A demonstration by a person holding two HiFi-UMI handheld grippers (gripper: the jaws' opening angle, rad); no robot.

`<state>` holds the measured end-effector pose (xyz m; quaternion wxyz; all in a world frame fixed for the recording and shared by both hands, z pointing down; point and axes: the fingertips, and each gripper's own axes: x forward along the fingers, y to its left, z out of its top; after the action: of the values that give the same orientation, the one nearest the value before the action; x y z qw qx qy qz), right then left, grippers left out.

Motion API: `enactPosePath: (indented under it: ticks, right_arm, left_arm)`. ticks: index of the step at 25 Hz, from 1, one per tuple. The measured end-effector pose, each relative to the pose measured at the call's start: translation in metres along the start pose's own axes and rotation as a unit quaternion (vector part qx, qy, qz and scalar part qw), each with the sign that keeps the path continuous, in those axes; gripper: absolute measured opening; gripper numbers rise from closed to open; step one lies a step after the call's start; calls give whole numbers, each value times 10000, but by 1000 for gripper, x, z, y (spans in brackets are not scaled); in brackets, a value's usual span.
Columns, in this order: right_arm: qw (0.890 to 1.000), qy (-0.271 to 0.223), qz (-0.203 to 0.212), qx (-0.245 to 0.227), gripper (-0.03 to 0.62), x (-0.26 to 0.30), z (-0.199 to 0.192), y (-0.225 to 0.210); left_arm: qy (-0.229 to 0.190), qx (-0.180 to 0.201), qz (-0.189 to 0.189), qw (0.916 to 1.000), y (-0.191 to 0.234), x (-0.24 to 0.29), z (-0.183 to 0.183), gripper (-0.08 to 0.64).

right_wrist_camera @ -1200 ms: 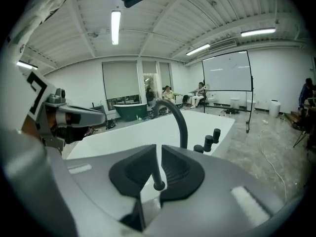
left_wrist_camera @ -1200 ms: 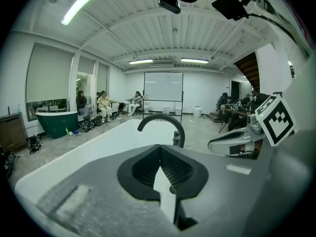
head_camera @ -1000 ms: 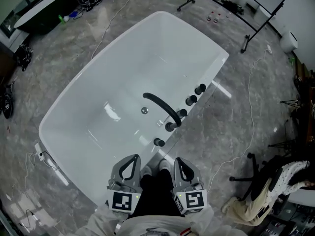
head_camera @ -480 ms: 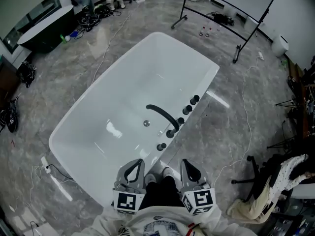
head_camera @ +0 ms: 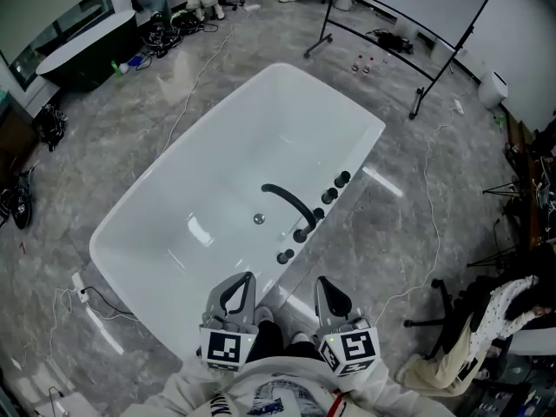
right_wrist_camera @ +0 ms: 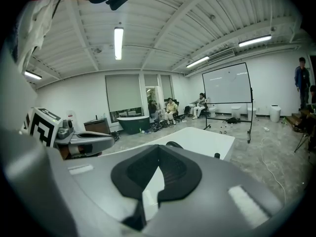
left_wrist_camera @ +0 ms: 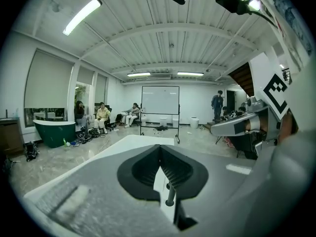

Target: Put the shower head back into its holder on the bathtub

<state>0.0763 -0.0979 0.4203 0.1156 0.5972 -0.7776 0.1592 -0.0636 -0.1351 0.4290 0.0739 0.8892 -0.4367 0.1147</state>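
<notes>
My left tool (head_camera: 241, 287) and right tool (head_camera: 325, 290) are both closed and empty (side by side). Well ahead, the curved black shower head (head_camera: 289, 205) lies inside the glossy white bathtub (head_camera: 174, 207).

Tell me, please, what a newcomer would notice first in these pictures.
A large white bathtub lies slantwise on the grey stone floor, in the middle of the head view. At its right rim a curved black fitting reaches over the basin beside round black knobs. At the bottom, the left gripper and the right gripper point toward it, both shut and empty.
</notes>
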Motion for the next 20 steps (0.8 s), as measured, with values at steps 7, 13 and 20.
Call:
enactPosePath:
  ticks: [7, 13, 20]
  right_arm:
    - [9997, -204, 11, -115, 6, -11, 9, 4]
    - [9996, -265, -33, -24, 6, -41, -1, -7]
    - [9990, -433, 36, -64, 6, -90, -8, -9]
  left_arm:
    - [-70, 107, 47, 9999, -6, -9, 11, -8]
    - [-139, 260, 38, 9996, -35, -20, 18, -8]
    - [-223, 397, 89, 9989, -79, -48, 24, -8]
